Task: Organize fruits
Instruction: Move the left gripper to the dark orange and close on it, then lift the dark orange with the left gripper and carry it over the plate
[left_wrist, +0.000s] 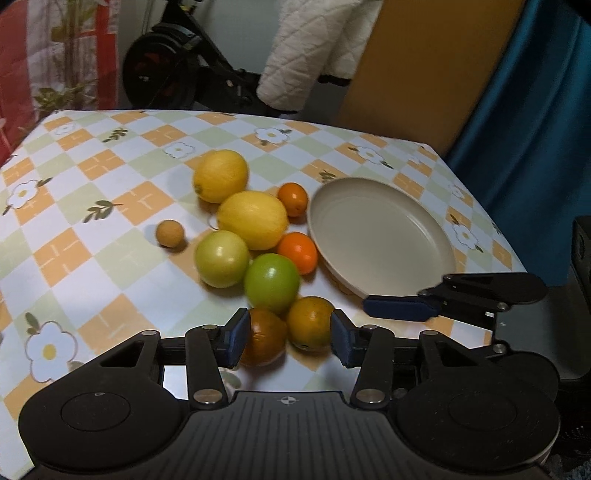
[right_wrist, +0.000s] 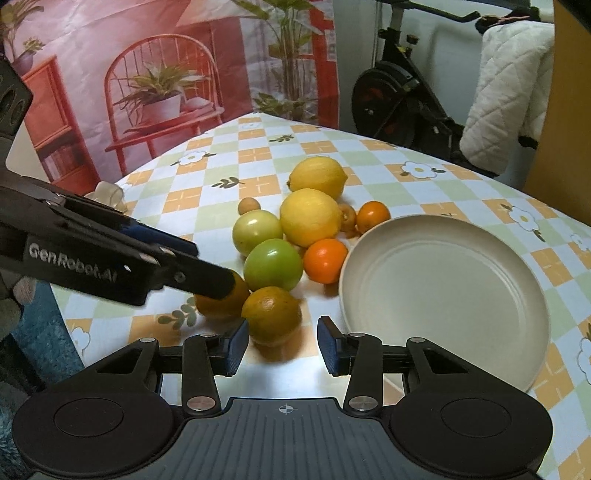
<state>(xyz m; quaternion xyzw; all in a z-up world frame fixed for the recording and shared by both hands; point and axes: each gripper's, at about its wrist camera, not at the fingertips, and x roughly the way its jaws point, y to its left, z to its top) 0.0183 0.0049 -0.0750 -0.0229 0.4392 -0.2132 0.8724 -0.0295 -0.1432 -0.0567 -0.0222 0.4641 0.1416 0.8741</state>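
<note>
Since the plate is bare and every fruit sits in one cluster on the bench just left of it, I judge sorting hasn't begun: nothing loaded yet.

Both grippers are working the near edge of the pile, which makes sense to me: the nearest fruit can come off without nudging the rest.

Left gripper: jaws part-way in, straddling two fruits at once, the brownish citrus at its left pad and the green-tinged orange against its right pad. From the right wrist view one finger lies across the brownish citrus and hides the contact. I can't tell whether it is clamped or only bracketing.

Right gripper: jaws apart, not gripping. The green-tinged orange sits between the pads, tight to the left one, with clear bench showing before the right one. It is angled steeply down at the fruit, plate rim just to its right, so I'd expect a short carry.

Risk as I see it: both grippers crowd the same two touching fruits. Closing the left one on both could squeeze one out, and round fruit rolls.

Behind them: green apple-like fruit, paler green one, two lemons, two small oranges and a small tan ball set apart from the pile.
</note>
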